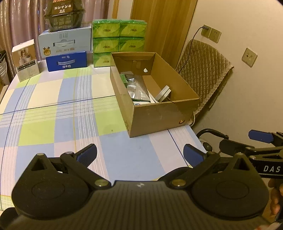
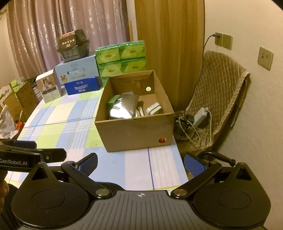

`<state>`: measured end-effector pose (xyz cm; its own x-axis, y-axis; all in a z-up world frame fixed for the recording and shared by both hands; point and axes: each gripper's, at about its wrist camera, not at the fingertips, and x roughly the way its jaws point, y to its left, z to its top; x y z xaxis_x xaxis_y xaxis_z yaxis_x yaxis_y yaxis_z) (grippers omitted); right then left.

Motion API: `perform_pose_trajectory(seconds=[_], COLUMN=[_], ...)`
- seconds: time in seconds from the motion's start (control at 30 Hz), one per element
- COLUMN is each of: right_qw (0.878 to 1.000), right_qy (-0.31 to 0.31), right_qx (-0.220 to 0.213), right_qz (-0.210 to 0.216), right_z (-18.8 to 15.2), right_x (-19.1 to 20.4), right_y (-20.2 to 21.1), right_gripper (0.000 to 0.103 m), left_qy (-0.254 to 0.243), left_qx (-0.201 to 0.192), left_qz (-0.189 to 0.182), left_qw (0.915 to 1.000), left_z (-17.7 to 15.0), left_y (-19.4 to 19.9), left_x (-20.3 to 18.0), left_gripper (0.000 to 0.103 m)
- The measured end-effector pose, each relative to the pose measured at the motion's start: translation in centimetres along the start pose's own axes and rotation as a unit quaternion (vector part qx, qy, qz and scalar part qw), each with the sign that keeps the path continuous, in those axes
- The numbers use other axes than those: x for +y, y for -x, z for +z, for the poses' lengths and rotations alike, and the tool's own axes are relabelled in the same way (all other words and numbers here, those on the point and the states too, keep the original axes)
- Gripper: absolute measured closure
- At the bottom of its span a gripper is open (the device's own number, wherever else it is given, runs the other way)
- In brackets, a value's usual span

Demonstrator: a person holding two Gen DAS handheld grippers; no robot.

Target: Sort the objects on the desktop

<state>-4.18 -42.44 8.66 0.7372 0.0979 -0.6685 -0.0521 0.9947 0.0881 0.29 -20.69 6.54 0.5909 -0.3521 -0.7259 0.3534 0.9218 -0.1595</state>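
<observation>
An open cardboard box (image 1: 159, 115) (image 2: 134, 134) stands on the right side of the checked tablecloth (image 1: 61, 115) (image 2: 61, 127). Inside it lie a silver foil pouch (image 1: 136, 88) (image 2: 123, 106), a green packet (image 2: 112, 101) and white flat items (image 1: 163, 94) (image 2: 153, 108). My left gripper (image 1: 140, 154) hovers open over the near table edge, nothing between its blue pads. My right gripper (image 2: 140, 163) is open too, just short of the box, holding nothing. Each gripper shows at the side of the other's view: the right one (image 1: 261, 141), the left one (image 2: 23, 150).
Against the back stand green tissue packs (image 1: 119, 39) (image 2: 122, 58), a pale blue carton (image 1: 65, 42), a dark blue milk box (image 1: 66, 61) (image 2: 81, 87), a small white box (image 1: 25, 60) and a black tub (image 1: 64, 16). A quilted chair (image 1: 203, 74) (image 2: 219, 92) and cables (image 2: 192, 122) sit right of the table.
</observation>
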Motion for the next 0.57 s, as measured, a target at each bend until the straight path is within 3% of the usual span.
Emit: perform_pose_trajectory(seconds=[0.57], right_qw=[1.0], right_qy=[-0.006], right_qx=[0.01], right_qz=[-0.004], right_z=[-0.4], right_x=[-0.5], right_y=[-1.1], right_gripper=[0.002], left_qy=[0.0], left_qx=[0.007], left_qz=[-0.001], left_qw=[1.0], left_z=[-0.1], left_y=[-1.0], left_x=[-0.1], left_gripper=[0.001])
